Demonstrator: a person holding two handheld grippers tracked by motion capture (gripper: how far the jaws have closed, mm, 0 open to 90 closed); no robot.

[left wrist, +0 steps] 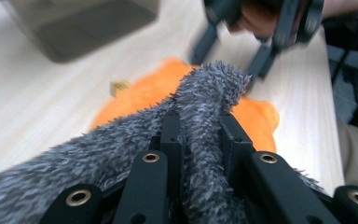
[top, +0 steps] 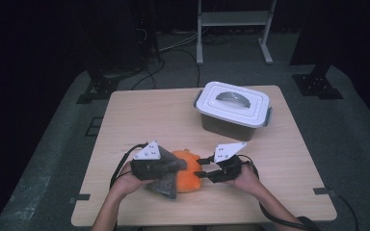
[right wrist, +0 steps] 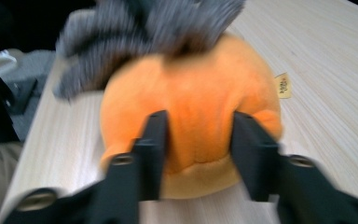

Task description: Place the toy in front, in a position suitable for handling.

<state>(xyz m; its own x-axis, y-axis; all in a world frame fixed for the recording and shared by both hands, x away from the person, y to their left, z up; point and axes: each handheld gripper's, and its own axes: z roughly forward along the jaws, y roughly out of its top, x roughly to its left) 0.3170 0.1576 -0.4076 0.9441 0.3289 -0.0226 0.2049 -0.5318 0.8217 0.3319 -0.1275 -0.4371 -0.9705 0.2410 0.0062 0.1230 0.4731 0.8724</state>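
Grey fuzzy cloth (left wrist: 200, 107) pinched in left gripper (left wrist: 199, 135) fingers, right gripper (right wrist: 198, 135) fingers parted astride orange plush (right wrist: 191, 98).

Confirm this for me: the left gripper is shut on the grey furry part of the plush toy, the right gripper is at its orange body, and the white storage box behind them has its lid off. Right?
Not quite: the lid is on. The high view shows the white storage box closed, its lid seated with the grey handle lying flat on top. The rest holds: the left gripper is shut on the grey furry part, and the right gripper is at the orange body.
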